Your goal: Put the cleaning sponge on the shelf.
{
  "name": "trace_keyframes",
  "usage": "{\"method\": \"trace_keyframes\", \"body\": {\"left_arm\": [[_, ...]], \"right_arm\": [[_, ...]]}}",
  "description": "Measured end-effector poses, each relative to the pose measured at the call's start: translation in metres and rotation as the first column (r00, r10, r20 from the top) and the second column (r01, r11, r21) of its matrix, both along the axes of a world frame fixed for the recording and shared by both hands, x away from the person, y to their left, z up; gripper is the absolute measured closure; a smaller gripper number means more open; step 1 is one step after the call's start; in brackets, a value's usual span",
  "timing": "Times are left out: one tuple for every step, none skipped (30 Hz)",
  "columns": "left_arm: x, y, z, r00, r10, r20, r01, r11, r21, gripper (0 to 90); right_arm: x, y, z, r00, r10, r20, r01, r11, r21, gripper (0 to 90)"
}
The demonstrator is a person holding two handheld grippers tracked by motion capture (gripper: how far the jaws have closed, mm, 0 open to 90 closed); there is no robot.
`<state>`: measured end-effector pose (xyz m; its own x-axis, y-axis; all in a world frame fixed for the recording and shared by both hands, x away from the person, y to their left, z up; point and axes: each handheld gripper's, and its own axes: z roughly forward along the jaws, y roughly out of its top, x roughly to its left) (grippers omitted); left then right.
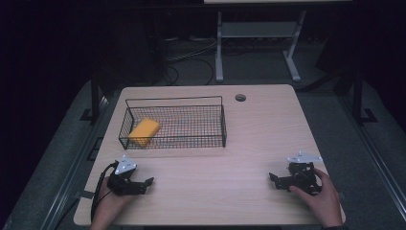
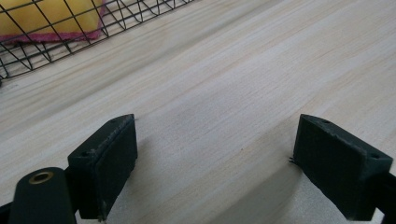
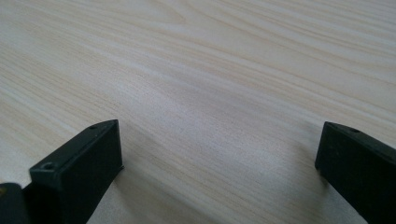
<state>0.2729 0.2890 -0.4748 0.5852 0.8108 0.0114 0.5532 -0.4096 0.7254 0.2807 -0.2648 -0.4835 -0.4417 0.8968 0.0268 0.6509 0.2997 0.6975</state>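
Note:
A yellow sponge (image 1: 143, 131) lies at the left end of a black wire basket (image 1: 210, 139) on the pale wooden table (image 1: 253, 129). In the left gripper view the sponge (image 2: 42, 16) shows a pink underside behind the basket mesh (image 2: 116, 18) at top left. My left gripper (image 1: 148, 184) rests on the table near the front left, below the basket, its jaws wide apart with bare wood between them (image 2: 215, 149). My right gripper (image 1: 274, 181) lies near the front right, a hand around it, also open over bare table (image 3: 219, 158).
A round cable hole (image 1: 240, 97) sits at the table's far edge. Beyond the table stand white desk legs (image 1: 219, 48) and cables on a dark floor. A black cable (image 1: 98, 191) trails from the left gripper by the table's left edge.

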Motion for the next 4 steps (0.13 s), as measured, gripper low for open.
{"method": "trace_keyframes", "body": {"left_arm": [[0.0000,-0.0001,0.0000,1.0000,0.000,0.000,0.000,1.0000,0.000,12.8],[0.0000,0.0000,0.0000,1.0000,0.000,0.000,0.000,1.0000,0.000,12.8],[0.0000,0.0000,0.0000,1.0000,0.000,0.000,0.000,1.0000,0.000,12.8],[0.0000,0.0000,0.0000,1.0000,0.000,0.000,0.000,1.0000,0.000,12.8]], "right_arm": [[0.0000,0.0000,0.0000,1.0000,0.000,0.000,0.000,1.000,0.000,0.0],[0.0000,0.0000,0.0000,1.0000,0.000,0.000,0.000,1.000,0.000,0.0],[0.0000,0.0000,0.0000,1.0000,0.000,0.000,0.000,1.000,0.000,0.0],[0.0000,0.0000,0.0000,1.0000,0.000,0.000,0.000,1.000,0.000,0.0]]}}
